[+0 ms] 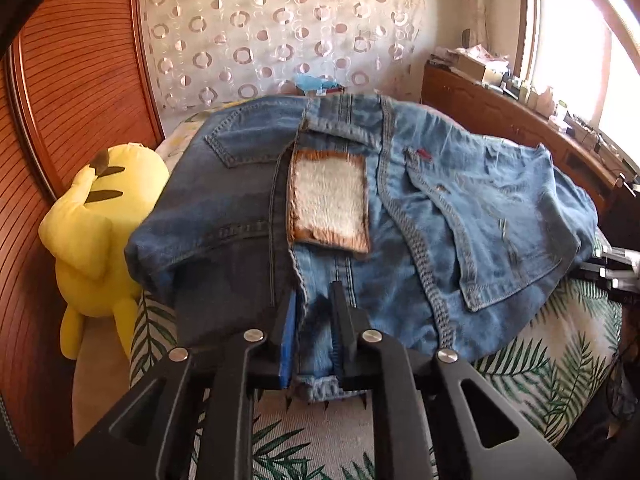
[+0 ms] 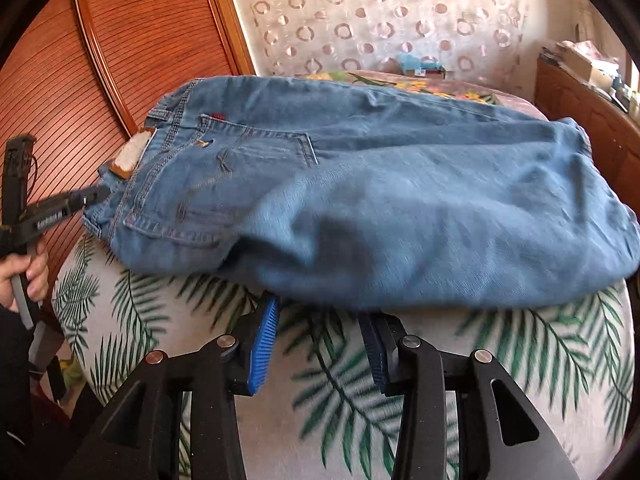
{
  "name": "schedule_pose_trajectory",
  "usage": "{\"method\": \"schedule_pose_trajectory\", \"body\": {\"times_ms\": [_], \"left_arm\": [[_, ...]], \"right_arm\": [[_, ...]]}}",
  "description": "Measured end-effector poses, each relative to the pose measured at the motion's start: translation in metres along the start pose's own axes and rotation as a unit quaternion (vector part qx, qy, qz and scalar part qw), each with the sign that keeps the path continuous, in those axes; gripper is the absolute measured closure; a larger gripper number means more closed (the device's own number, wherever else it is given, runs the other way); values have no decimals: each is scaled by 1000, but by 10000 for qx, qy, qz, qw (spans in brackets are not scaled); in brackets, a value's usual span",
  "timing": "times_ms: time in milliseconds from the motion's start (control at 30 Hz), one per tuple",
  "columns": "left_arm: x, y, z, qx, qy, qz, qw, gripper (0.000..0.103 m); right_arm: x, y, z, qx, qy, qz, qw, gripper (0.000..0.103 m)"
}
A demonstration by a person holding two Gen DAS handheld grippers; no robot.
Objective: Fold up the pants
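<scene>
Left wrist view: the blue jeans [image 1: 360, 200] are seen lying on a bedspread printed with green palm leaves [image 1: 552, 352], with the waistband toward the camera. A pale rectangular patch with a brown edge [image 1: 330, 204] is seen just behind the waistband, and a back pocket [image 1: 500, 240] lies to its right. The left gripper [image 1: 316, 312] is set over the waistband edge; a fold of denim is held between its two blue-padded fingers [image 1: 289, 340], which stand narrowly apart and are closed upon the cloth. A yellow plush toy [image 1: 96, 232] is propped at the left against a reddish wooden panel [image 1: 80, 80]. A wooden cabinet [image 1: 500, 120] with small items on top is seen at the right, below a bright window.

In the right wrist view the jeans [image 2: 380, 208] are seen folded lengthwise across the bedspread [image 2: 320, 380], the waistband to the left and the legs running to the right. The right gripper [image 2: 320, 320] is held just before the near edge of the denim, its jaws parted and nothing between them. The left gripper [image 2: 96, 196] is seen at the far left, at the waistband, carried by a hand [image 2: 24, 276].
</scene>
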State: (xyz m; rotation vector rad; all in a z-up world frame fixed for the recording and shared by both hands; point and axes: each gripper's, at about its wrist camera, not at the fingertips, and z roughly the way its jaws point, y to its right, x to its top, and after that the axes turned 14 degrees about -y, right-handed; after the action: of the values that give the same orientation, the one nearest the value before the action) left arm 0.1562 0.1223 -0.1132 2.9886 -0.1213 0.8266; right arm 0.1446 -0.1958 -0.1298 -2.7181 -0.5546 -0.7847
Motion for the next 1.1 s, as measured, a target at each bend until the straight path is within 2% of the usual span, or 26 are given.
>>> {"method": "schedule_pose_trajectory", "body": {"times_ms": [67,100,133,267,433,600,700,800,933,1100], "left_arm": [[-3,-1,2,-5,-2,-16,10000,86],[-4,0,2,-14,9,-14,10000,86],[-4,0,1,-24,16,-19,10000,86],[-2,5,-6,-40,3,98,9999,98],[2,9,-32,-58,381,74,9992,100],[1,9,-70,-22,890,-55,9960,100],[-8,9,-87,-82,1057,-73,9943,100],[-25,12,-87,-146,958,-65,9953,100],[-51,20,-71,-157,618,25,9980,100],[-68,25,-58,-157,348,17,9993,100]], "right_arm": [[8,5,1,109,101,97,9998,62],[11,7,-1,163,184,120,9996,69],[14,9,-6,164,267,100,9995,94],[19,10,-35,200,606,-55,9979,96],[15,0,-67,23,900,-221,9957,98],[-1,-8,-81,-120,900,-326,9953,98],[-21,-10,-93,-39,904,-305,9954,98],[-37,-6,-99,-13,775,-270,9966,98],[-53,1,-89,-25,475,-96,9988,98],[-57,0,-69,-4,169,-27,9999,97]]}}
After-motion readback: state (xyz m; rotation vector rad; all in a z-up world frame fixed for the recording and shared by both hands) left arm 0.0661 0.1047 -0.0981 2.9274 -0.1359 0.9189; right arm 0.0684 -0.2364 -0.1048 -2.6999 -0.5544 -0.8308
